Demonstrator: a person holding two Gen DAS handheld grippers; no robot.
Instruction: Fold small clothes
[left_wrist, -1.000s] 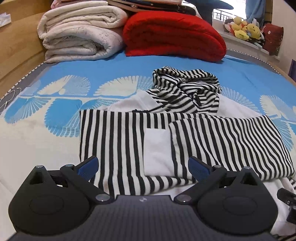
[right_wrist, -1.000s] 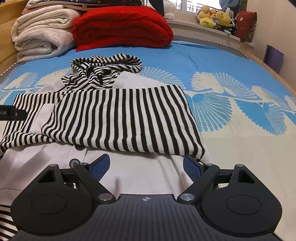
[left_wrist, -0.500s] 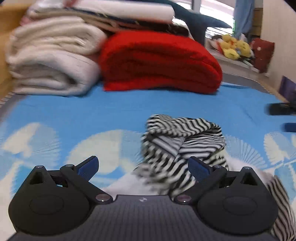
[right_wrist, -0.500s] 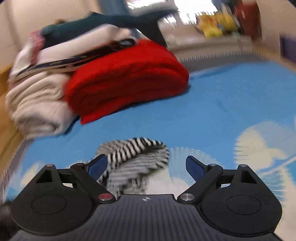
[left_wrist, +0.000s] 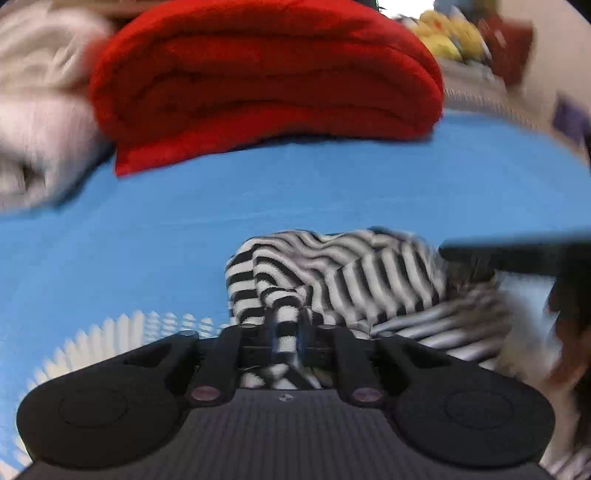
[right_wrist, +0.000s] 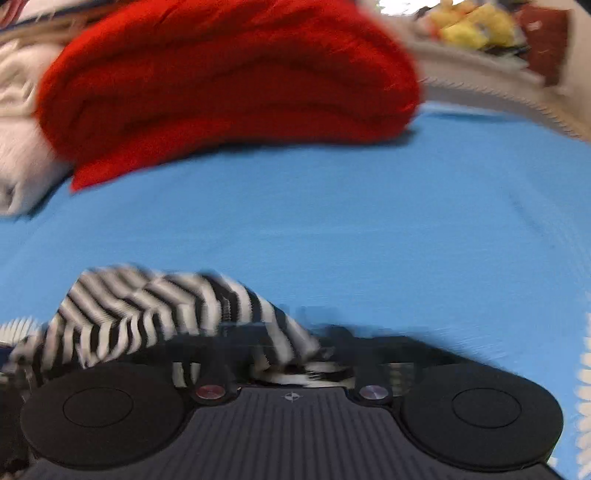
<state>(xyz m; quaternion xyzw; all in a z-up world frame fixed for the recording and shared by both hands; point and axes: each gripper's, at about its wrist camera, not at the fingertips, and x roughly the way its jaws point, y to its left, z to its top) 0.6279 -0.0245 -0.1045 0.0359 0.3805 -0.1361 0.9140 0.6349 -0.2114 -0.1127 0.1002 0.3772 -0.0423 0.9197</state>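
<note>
The small garment's black-and-white striped hood (left_wrist: 351, 280) lies bunched on the blue bedspread (left_wrist: 258, 206). My left gripper (left_wrist: 286, 325) is closing, and a fold from the hood's left side is pinched between its fingers. The garment's white body (left_wrist: 517, 332) shows blurred at the right. In the right wrist view the striped hood (right_wrist: 147, 306) drapes over my right gripper (right_wrist: 280, 354), which is shut on its right-hand part. The fingertips there are blurred and partly covered by cloth. A black part of the right tool (left_wrist: 524, 254) reaches in over the hood from the right.
A folded red blanket (left_wrist: 266, 74) lies just beyond the hood, also in the right wrist view as the red blanket (right_wrist: 221, 81). A pale folded quilt (left_wrist: 37, 110) is stacked to its left. Yellow plush toys (left_wrist: 443, 40) sit on a ledge at the back right. Blue bedspread (right_wrist: 332, 221) stretches between.
Both grippers travelled from the garment's lower edge up over it to the hood. Both stood wide open earlier; now each has closed on striped hood fabric.
</note>
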